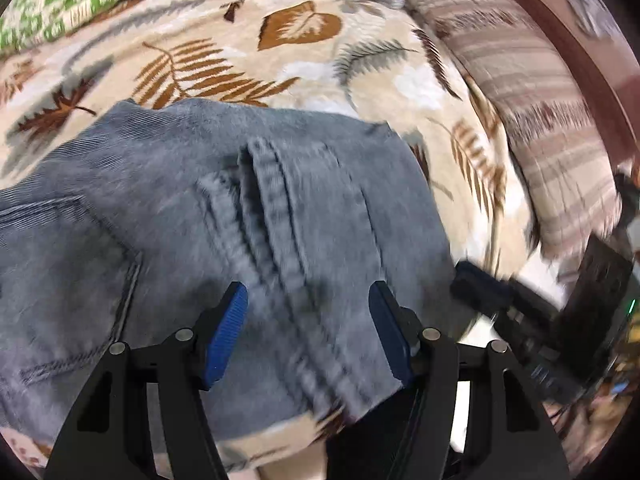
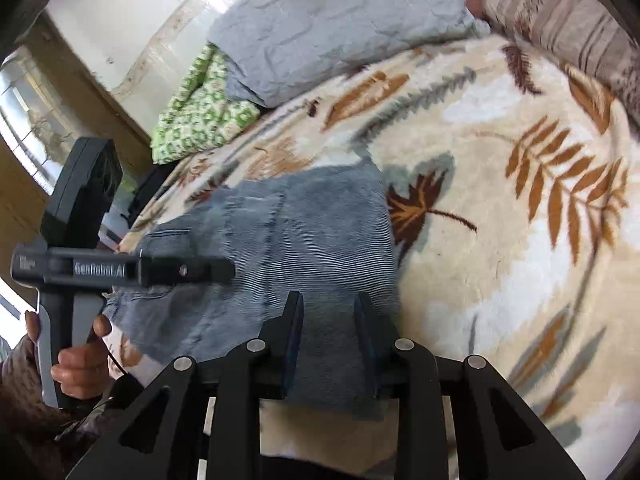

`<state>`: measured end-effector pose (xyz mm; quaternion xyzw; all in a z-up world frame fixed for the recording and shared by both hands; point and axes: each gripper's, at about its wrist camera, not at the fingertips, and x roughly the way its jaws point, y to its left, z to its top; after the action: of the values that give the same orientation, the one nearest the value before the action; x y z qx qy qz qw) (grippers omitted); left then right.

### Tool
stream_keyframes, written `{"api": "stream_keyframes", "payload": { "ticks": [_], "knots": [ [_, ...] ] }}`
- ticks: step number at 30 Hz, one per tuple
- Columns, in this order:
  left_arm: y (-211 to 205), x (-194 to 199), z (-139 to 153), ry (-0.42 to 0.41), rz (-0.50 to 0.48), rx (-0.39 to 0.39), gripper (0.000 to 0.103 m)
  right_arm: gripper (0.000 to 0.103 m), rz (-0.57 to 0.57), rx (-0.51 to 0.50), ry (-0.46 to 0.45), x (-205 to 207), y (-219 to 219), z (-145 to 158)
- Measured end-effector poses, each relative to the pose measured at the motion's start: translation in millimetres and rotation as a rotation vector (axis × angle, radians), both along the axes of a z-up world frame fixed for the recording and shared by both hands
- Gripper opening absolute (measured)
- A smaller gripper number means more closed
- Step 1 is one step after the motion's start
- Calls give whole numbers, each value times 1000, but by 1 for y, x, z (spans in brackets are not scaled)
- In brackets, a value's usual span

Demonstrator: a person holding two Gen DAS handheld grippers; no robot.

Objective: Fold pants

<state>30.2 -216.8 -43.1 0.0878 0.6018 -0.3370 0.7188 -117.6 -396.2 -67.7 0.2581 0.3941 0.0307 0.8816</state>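
Observation:
Grey-blue denim pants (image 1: 248,216) lie folded into a compact bundle on a leaf-patterned blanket (image 1: 224,60); a back pocket and thick seams show. My left gripper (image 1: 308,320) is open, its blue pads spread just above the near edge of the bundle, holding nothing. In the right wrist view the pants (image 2: 304,220) lie ahead, and my right gripper (image 2: 328,312) is open over their near corner, jaws apart with denim showing between them. The left gripper's body (image 2: 120,270) hovers over the pants' left side.
A grey pillow (image 2: 336,20) and a green-patterned cloth (image 2: 200,116) lie at the far side of the bed. A striped beige pillow (image 1: 532,112) lies along the wooden bed frame (image 1: 580,52). The right gripper's body (image 1: 540,312) is at the right.

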Motion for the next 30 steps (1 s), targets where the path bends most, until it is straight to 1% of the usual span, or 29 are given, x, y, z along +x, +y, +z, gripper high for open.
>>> {"api": "stream_keyframes", "payload": {
  "ticks": [2,7,9,10,12,14,15,16,18,21,23,24,25,26,29,30],
  "knots": [
    [10,-10,-1,-12,-15,10,62,31,1,-1,13,-6,3,0],
    [22,-13,-24,59,10,37,63,29,-30,5,95,-6,9,-16],
    [25,-12,-21,60,11,26,62,31,-38,-8,105,-4,12,-12],
    [28,-10,-18,67,16,25,62,34,-39,-18,106,-5,14,-7],
    [38,-4,-7,67,32,4,62,37,-35,-39,96,-5,21,7],
    [59,6,10,38,63,-17,62,45,-14,-80,70,-2,35,26],
    [73,12,20,27,79,-28,62,54,-2,-97,61,1,43,32],
    [89,20,29,21,98,-37,62,60,14,-114,52,4,53,39],
    [126,36,44,16,147,-50,62,65,71,-136,35,17,82,50],
    [193,65,60,19,245,-82,66,66,180,-165,36,40,133,52],
    [239,84,65,23,321,-98,70,66,265,-191,53,56,173,49],
    [268,97,64,38,362,-104,72,66,303,-201,57,63,192,47],
    [282,103,61,52,386,-107,72,66,349,-213,63,71,215,44],
    [304,113,56,72,423,-111,72,66,379,-225,66,75,231,41],
    [336,132,39,136,467,-126,72,66,473,-306,61,86,286,37],
    [343,138,32,159,473,-127,72,68,492,-331,53,87,299,37]
  ]
}}
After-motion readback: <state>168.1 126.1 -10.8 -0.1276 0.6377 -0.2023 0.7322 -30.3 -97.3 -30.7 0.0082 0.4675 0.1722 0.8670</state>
